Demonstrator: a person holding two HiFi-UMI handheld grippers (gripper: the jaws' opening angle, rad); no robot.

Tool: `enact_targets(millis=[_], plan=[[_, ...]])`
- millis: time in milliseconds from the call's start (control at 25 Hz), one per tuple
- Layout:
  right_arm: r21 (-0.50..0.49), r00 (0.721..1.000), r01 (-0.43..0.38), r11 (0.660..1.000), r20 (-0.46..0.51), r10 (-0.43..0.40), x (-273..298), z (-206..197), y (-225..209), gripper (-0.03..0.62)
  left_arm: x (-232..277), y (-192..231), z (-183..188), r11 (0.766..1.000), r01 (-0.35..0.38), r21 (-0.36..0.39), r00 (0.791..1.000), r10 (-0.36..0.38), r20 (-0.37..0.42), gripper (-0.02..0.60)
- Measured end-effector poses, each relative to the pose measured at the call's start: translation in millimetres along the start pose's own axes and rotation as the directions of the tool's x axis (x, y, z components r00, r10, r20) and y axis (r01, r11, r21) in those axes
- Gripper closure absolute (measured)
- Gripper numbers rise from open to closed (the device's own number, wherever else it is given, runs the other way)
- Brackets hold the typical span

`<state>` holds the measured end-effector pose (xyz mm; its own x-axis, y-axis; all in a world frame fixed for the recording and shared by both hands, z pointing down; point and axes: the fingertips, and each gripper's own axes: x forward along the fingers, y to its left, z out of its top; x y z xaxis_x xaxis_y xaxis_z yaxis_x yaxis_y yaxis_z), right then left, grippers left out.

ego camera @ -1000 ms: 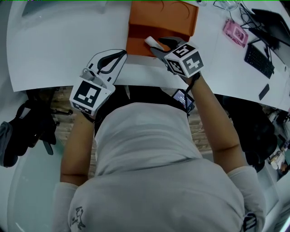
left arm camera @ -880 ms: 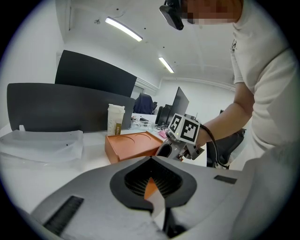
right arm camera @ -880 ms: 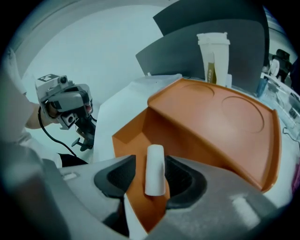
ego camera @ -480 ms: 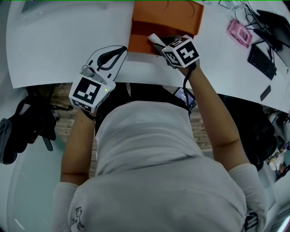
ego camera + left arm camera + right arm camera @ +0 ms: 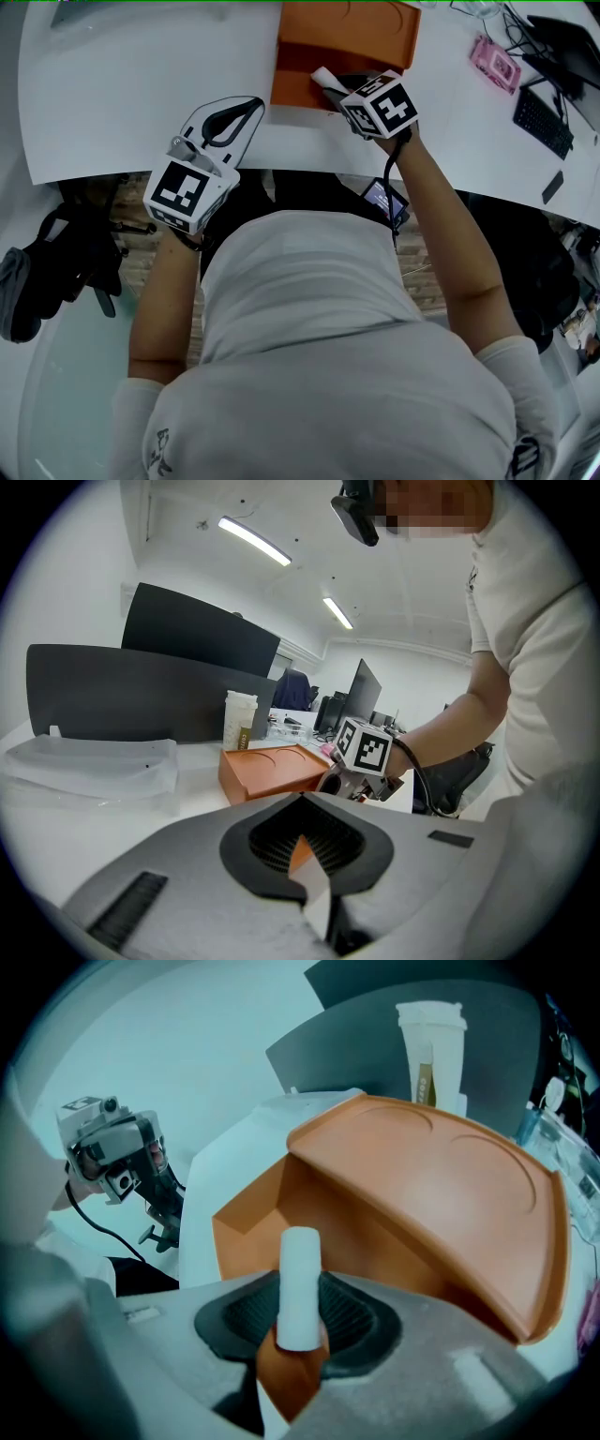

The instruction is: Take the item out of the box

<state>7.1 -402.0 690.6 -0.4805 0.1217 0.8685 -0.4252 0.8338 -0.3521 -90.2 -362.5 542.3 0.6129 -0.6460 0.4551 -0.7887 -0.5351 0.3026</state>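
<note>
An orange box [image 5: 342,37] stands open on the white table [image 5: 131,84], its lid raised [image 5: 422,1176]. My right gripper [image 5: 333,86] is at the box's near open side. Its jaws are closing, and a white cylinder [image 5: 300,1279] stands between the pads, pointing forward over the box's inside. In the head view the white cylinder [image 5: 323,77] sticks out past the fingertips. My left gripper [image 5: 246,105] rests at the table's front edge, left of the box, shut with nothing in it. The left gripper view shows the box [image 5: 272,769] and the right gripper's marker cube [image 5: 364,749] ahead.
A pink item [image 5: 492,66] and a black keyboard [image 5: 539,117] lie at the table's right. A clear plastic bag [image 5: 89,761] sits at the far left, a tall paper cup [image 5: 429,1044] behind the box. A phone [image 5: 384,202] hangs below the table edge.
The right gripper has shifted slightly up and right at the box's opening, with the white cylinder staying at its tips. The left gripper has barely moved.
</note>
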Motion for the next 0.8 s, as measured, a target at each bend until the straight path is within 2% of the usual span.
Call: enact_targets(millis=[360, 600, 800], plan=[[0.001, 0.992, 0.074, 0.997, 0.098, -0.074, -40, 16, 21, 0.464, -31, -11, 7, 0.999, 0.042, 0.021, 0.999, -0.043, 0.022, 0.583], [0.03, 0.965, 0.175, 0.984, 0.191, -0.177, -67, 21, 41, 0.464, -58, -23, 9, 0.997, 0.075, 0.023, 0.996, -0.076, 0.052, 0.583], [0.075, 0.945, 0.186, 0.98, 0.261, -0.199, -83, 23, 73, 0.464, -84, -29, 7, 0.993, 0.102, 0.062, 0.993, -0.105, 0.05, 0.583]])
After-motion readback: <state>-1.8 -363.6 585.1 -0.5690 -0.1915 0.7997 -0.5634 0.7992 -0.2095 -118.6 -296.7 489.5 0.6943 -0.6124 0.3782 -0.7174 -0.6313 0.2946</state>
